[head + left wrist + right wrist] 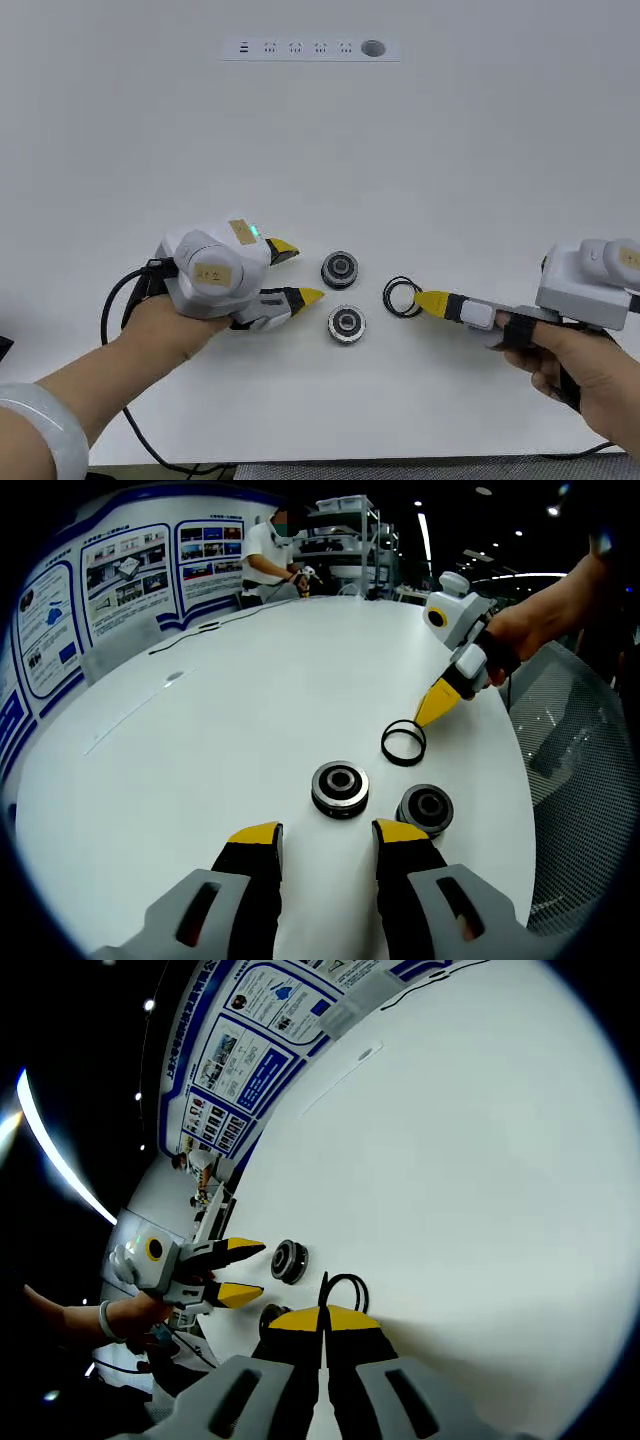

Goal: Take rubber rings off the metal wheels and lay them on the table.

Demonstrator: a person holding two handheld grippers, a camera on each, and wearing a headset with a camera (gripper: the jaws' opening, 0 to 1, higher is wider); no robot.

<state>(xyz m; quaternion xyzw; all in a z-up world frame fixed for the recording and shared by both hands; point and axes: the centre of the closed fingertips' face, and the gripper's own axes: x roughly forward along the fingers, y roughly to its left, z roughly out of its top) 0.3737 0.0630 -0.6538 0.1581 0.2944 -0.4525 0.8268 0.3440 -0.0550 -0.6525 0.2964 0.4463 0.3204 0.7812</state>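
One white table [480,180] carries everything I am working with. My left gripper [302,272] sits at the left with its jaws spread wide, pointing right. The far metal wheel [340,269] lies just ahead of its tips, almost in line with the gap between the jaws. The near metal wheel [347,323] lies just off the jaw closer to me. My right gripper [421,299] points in from the opposite side with its jaws pressed together. Its tip touches the rim of the loose rubber ring [401,297], but I cannot tell whether it pinches the rubber. Both wheels lie flat with their axles pointing straight up, so they have no long axis across the table. I judge the left gripper the nearer to both. The rubber ring also lies flat, just right of the wheels, between them and the right gripper.
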